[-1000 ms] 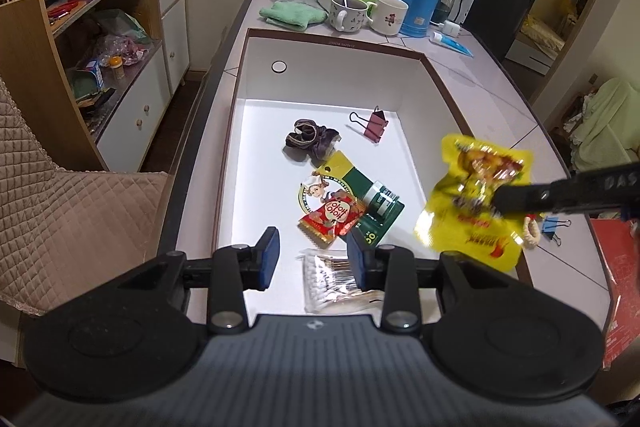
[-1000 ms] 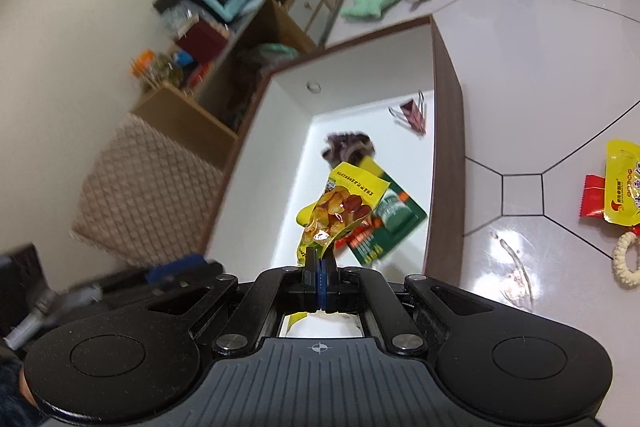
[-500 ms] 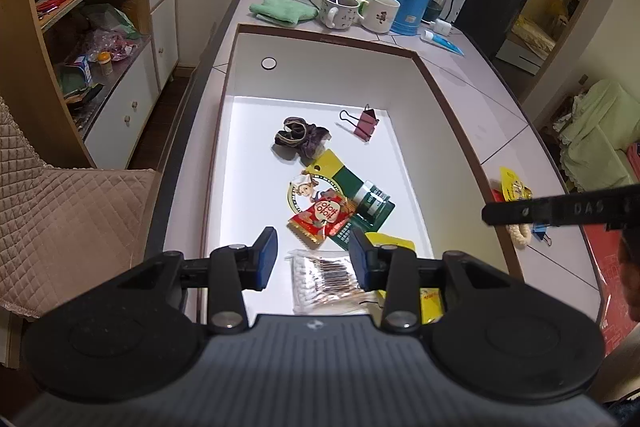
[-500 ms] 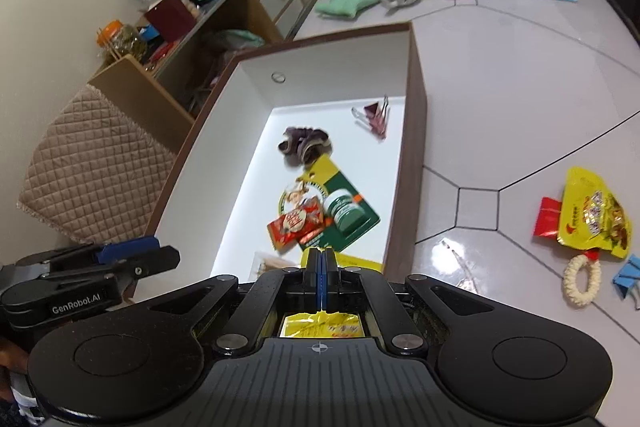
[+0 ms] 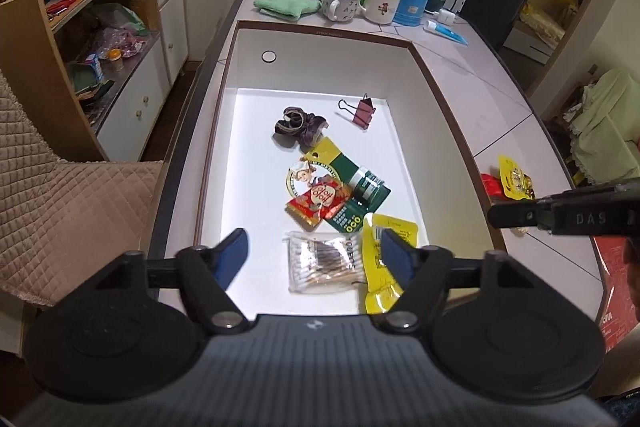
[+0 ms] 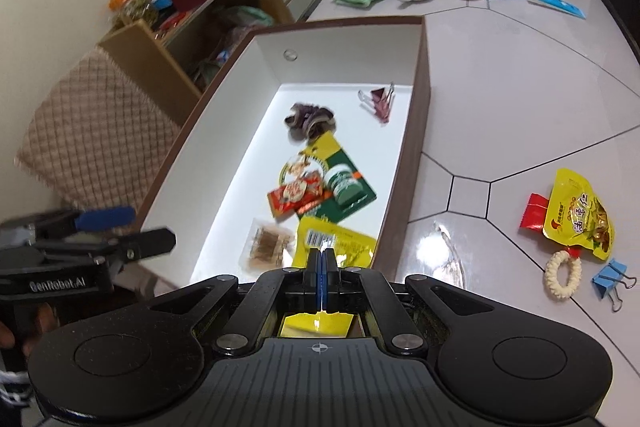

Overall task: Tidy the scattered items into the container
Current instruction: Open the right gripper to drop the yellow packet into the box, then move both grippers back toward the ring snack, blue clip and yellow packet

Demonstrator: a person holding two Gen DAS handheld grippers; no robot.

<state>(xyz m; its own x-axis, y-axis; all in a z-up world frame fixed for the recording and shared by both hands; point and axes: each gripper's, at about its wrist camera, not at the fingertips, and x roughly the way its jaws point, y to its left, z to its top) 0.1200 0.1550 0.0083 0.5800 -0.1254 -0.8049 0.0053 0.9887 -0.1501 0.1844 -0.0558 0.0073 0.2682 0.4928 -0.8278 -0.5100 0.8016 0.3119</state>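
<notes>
Above the box's near edge, left gripper is opening (nothing between), right gripper pressed together, empty

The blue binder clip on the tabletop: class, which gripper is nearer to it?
Right. The right gripper, shut, hangs by the box's near right corner, toward the blue binder clip. The left gripper, jaws opening, hovers above the box, farther away.
</notes>
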